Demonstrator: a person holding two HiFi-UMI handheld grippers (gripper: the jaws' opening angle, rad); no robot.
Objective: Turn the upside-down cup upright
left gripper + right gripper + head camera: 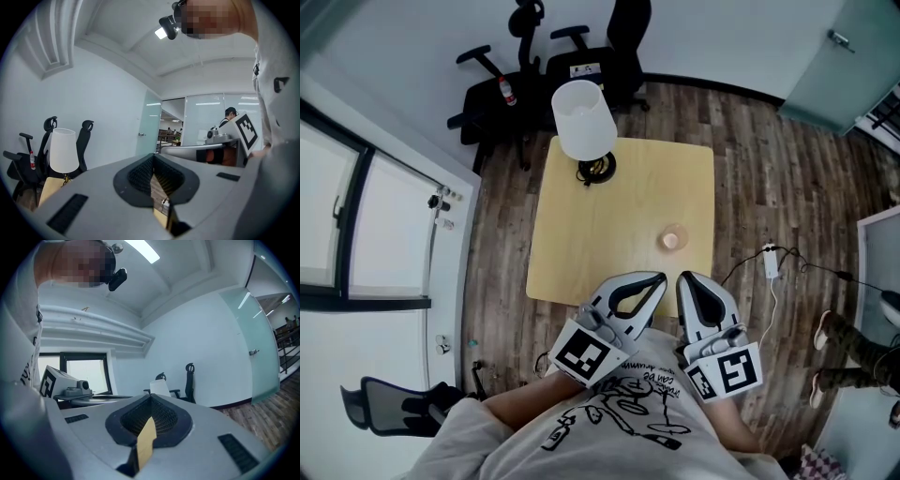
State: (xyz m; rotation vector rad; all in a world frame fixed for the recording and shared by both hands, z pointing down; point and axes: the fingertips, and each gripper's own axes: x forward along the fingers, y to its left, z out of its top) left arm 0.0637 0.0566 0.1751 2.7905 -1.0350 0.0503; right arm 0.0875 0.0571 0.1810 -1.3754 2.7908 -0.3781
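A small clear cup (673, 238) stands on the right half of the light wooden table (581, 253); from above I cannot tell which way up it is. Both grippers hang at the table's near edge, short of the cup and close to my chest. The left gripper (658, 278) is shut with nothing in it, its tips meeting (153, 158). The right gripper (685, 278) is also shut and empty (150, 397). Their tips sit side by side, just apart. The cup shows in neither gripper view.
A lamp with a white shade (582, 118) stands at the table's far left corner. Black office chairs (534, 66) are behind the table. A white adapter with cables (772, 262) lies on the wood floor at the right, near a person's legs (853, 342).
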